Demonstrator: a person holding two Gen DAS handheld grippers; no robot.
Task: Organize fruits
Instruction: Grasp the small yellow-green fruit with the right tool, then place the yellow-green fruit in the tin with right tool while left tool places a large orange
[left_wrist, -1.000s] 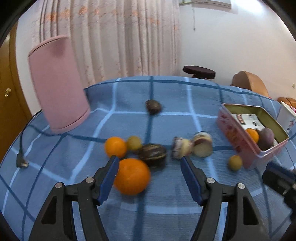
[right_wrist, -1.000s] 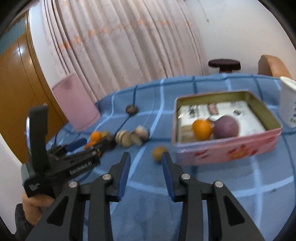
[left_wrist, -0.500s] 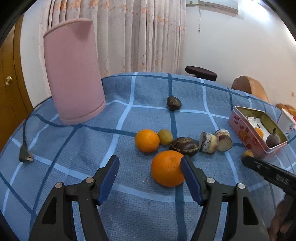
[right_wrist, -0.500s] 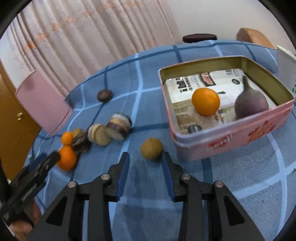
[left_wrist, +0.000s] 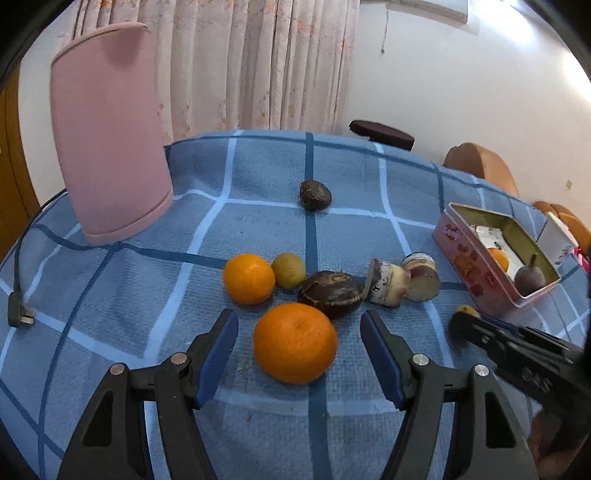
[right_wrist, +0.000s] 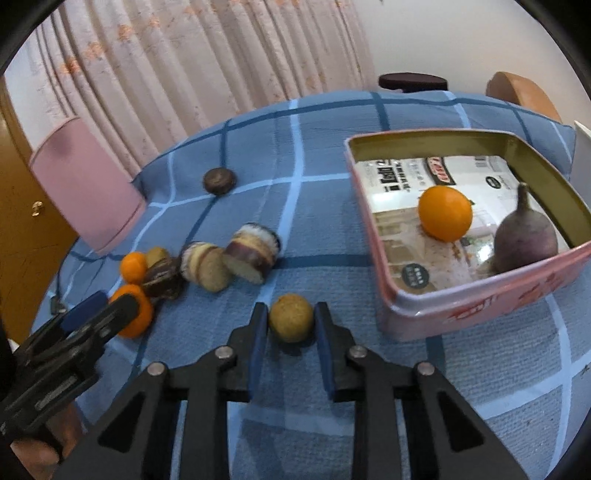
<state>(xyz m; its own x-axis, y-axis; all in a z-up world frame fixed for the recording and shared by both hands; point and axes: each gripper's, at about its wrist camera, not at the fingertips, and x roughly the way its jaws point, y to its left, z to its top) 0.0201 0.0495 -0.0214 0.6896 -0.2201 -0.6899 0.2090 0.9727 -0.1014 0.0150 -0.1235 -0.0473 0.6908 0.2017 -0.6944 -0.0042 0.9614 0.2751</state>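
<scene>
right gripper (right_wrist: 290, 325) is clamped on the small brown fruit (right_wrist: 291, 322), both pads touching its sides, fruit sitting on the blue checked cloth (right_wrist: 303, 206) just beside the near left corner of the pink tin (right_wrist: 480, 310). tin already holds 1 orange (right_wrist: 445, 213) and 1 purple bulb-shaped fruit (right_wrist: 524, 240) on printed paper lining. left gripper (left_wrist: 299, 341) has its fingers spread wide around the big orange (left_wrist: 294, 342), gaps on both sides, no contact, orange resting on the cloth. just past it: a dark brown fruit (left_wrist: 330, 293) touching it, a smaller orange (left_wrist: 249, 278), a green-yellow fruit (left_wrist: 288, 270) against that one, and 2 cut pieces (left_wrist: 404, 282) lying on their sides. 1 more dark fruit (left_wrist: 314, 195) sits alone further back. pink cylinder (left_wrist: 107, 136) stands at the far left of the cloth, black plug (left_wrist: 18, 314) near the left edge. curtain (left_wrist: 258, 62) behind.
</scene>
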